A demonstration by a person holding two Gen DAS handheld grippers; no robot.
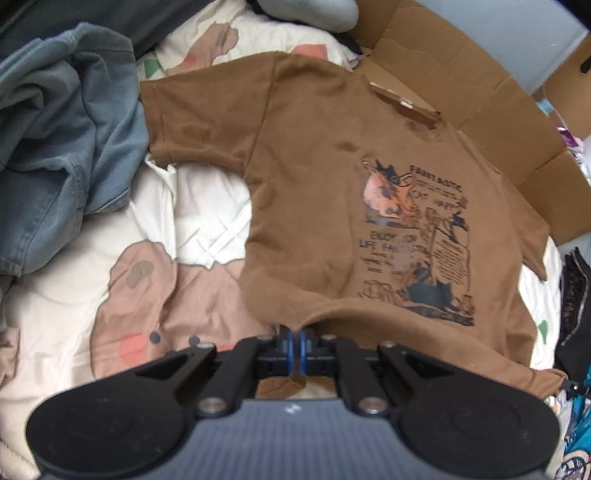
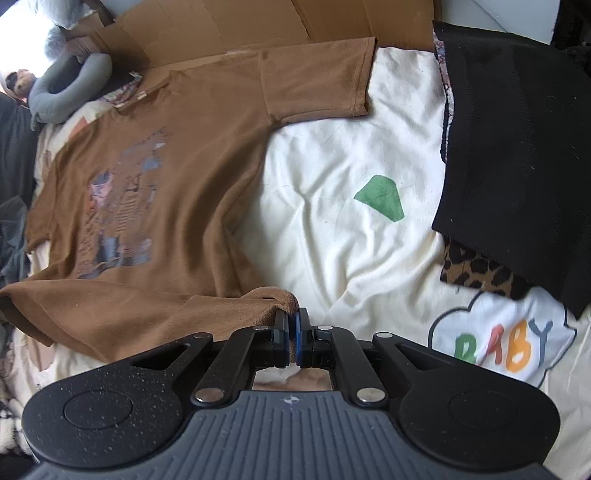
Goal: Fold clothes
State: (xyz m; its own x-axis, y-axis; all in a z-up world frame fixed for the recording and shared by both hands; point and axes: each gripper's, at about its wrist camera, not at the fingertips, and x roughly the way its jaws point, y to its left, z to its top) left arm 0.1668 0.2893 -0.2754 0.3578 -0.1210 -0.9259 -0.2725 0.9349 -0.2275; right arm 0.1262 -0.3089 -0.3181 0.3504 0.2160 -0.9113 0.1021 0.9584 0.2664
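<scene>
Brown T-shirt (image 1: 325, 177) spread print-up on quilt (image 2: 332, 229), beside cardboard (image 1: 480, 85). Left gripper (image 1: 295, 338) clamped on bottom hem. Right gripper (image 2: 291, 321) clamped on opposite hem corner. Black garment (image 2: 517, 147) near right sleeve.

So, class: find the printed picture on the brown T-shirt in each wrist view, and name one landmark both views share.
Left wrist: the print sits right of centre, upright and readable, above the left gripper.
Right wrist: the print sits left of centre, seen slantwise, up and left of the right gripper.
Shared landmark: the flattened cardboard beyond the shirt's collar.
</scene>
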